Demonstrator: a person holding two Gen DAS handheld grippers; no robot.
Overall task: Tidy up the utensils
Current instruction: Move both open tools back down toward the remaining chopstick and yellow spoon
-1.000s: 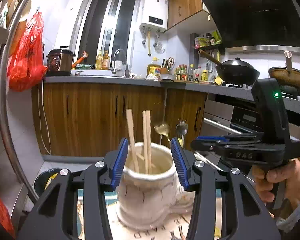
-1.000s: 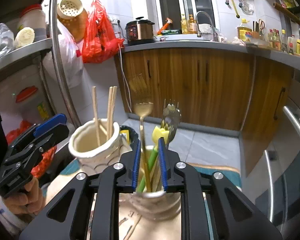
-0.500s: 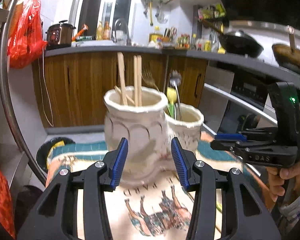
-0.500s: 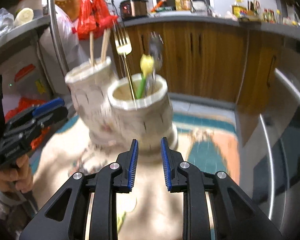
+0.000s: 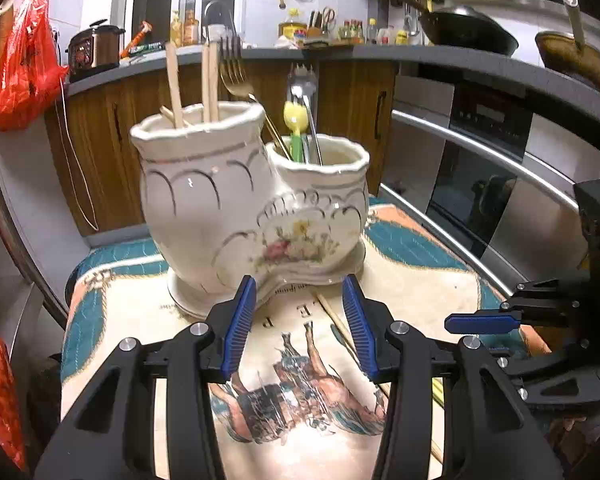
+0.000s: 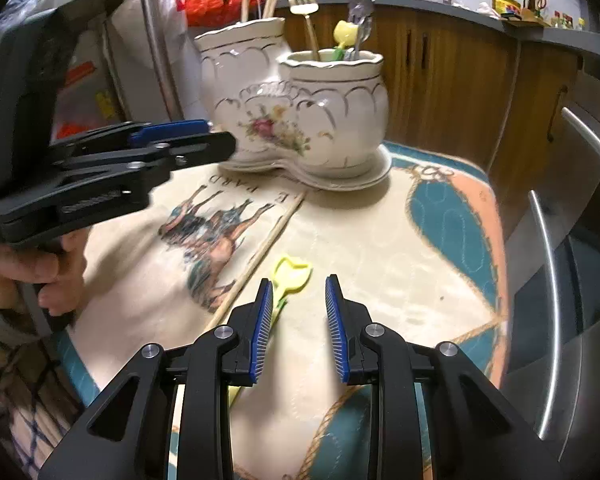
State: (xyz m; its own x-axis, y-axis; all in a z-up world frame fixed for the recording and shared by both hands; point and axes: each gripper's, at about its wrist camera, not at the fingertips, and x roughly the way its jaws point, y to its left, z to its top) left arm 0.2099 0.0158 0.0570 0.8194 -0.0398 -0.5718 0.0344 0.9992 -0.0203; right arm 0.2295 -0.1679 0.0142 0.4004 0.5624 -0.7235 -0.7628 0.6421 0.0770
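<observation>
Both grippers have dropped back from the twin-pot ceramic holder — left gripper open and empty, right gripper opening, empty, above one yellow spoon beside one chopstick on the cloth.

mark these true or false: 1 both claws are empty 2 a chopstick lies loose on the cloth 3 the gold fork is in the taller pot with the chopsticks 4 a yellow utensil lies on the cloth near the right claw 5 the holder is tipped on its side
1. True: the left claw and right claw hold nothing; the right one's jaws are opening.
2. True: a chopstick lies on the cloth before the holder.
3. False: the gold fork stands in the shorter pot, with the yellow-headed utensil.
4. True: a yellow utensil lies there.
5. False: the holder stands upright.
</observation>
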